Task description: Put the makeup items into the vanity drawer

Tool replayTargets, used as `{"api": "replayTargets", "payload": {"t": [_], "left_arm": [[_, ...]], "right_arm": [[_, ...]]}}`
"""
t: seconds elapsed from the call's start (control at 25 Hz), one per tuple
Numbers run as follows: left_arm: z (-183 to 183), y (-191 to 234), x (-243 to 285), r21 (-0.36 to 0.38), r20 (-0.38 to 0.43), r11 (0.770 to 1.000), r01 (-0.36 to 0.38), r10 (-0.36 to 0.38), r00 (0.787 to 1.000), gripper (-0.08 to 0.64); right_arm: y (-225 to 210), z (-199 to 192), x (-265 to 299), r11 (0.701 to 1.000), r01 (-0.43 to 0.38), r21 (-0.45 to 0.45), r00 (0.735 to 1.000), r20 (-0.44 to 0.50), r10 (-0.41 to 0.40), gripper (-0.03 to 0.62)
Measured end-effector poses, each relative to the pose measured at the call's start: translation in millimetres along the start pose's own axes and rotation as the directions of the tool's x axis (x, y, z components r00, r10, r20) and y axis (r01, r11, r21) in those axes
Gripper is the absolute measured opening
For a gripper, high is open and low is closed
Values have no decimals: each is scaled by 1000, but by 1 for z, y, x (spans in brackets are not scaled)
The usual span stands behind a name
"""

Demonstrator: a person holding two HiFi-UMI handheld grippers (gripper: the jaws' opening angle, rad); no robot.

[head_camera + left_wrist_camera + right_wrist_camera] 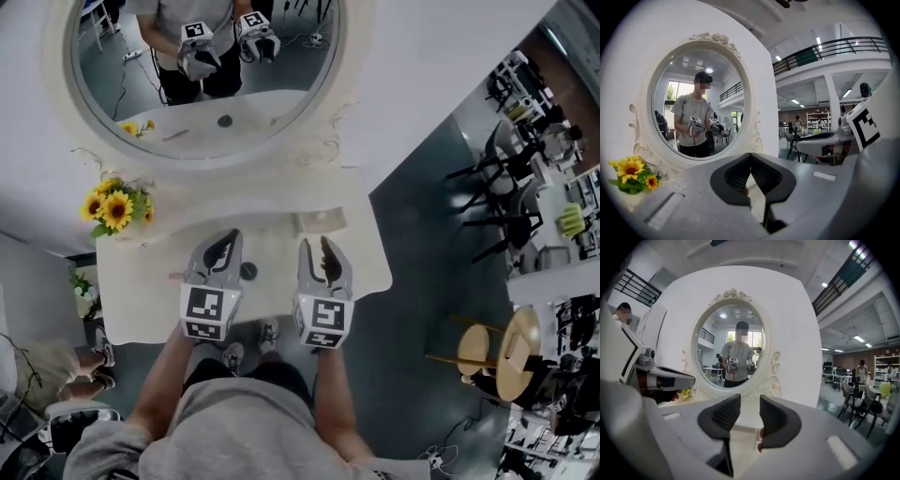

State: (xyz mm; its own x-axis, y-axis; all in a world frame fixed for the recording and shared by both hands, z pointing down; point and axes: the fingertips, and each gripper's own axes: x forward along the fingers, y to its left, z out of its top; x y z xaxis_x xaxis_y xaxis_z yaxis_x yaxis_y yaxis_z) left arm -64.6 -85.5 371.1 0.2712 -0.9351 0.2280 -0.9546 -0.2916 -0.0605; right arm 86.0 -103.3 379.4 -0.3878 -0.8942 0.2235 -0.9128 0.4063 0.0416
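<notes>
My two grippers hover side by side above the front of the white vanity top (141, 281), both pointing at the oval mirror (206, 141). The left gripper (225, 242) (750, 157) is shut, its tips touching with nothing between them. The right gripper (323, 246) (750, 401) is open, an empty gap between its pads. On the top lie a small dark round item (247, 271) between the grippers and a thin pink item (175, 276) left of the left gripper. No drawer shows in any view.
Sunflowers (114, 208) (630, 173) stand at the vanity's left back corner. A small cream tray (322, 221) sits at the back right of the top. On the dark floor to the right are black chairs (497, 202) and a round wooden stool (518, 352).
</notes>
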Motion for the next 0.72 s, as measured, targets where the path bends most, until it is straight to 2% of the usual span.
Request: {"api": "replayTargets", "payload": {"t": [0.32,0.48,0.72], "left_arm": [[6,-1,-42,34,44,998,58,-60,997,11],[2,-5,-60,46,53,995,86,-89,995,11],[0,-8,-76,48,56,994,100,-102,993,11]], "right_arm": [[30,2,-47,996,84,-12,996,30,-83,74],[43,-2,-68,993,113,-18,993,35,-112,10],[54,0,-82,993,113,-32,993,47,-111,6]]}}
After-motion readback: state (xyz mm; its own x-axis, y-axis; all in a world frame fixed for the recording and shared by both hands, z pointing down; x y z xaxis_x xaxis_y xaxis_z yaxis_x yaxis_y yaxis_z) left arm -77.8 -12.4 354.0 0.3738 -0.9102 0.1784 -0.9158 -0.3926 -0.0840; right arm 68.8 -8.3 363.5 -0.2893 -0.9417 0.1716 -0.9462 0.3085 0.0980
